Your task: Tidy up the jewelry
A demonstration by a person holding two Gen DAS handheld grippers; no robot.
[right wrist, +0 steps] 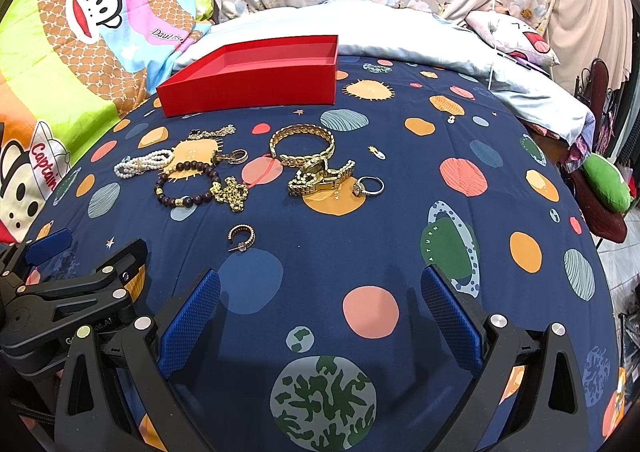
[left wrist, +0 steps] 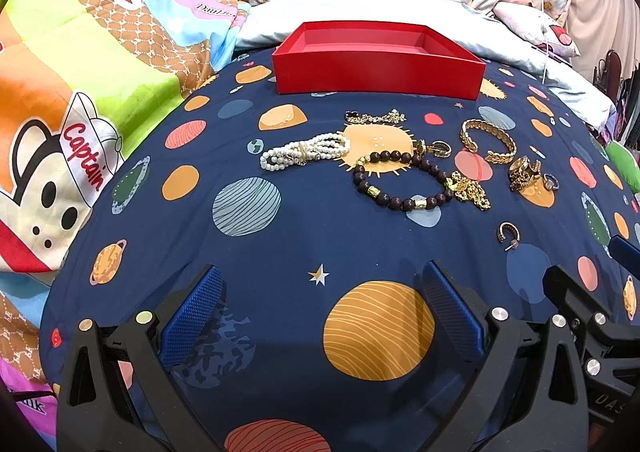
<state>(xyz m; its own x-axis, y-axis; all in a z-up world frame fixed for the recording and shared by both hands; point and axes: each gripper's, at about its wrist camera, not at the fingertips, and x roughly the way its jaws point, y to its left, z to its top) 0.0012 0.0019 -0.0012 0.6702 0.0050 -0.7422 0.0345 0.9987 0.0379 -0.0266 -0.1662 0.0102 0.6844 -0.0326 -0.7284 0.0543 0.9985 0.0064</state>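
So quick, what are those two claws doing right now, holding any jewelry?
Left claw: open, holding nothing, above the bedspread.
Right claw: open, holding nothing; the jewelry still lies in front of the red box.

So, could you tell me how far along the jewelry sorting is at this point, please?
Nothing looks done yet: what shows of the inside of the red box is bare. Nothing is in hand either; the left gripper and right gripper both hover with jaws open. All pieces remain on the bedspread: the pearl bracelet, dark bead bracelet, gold bangle, gold watch, ring and hoop earring.
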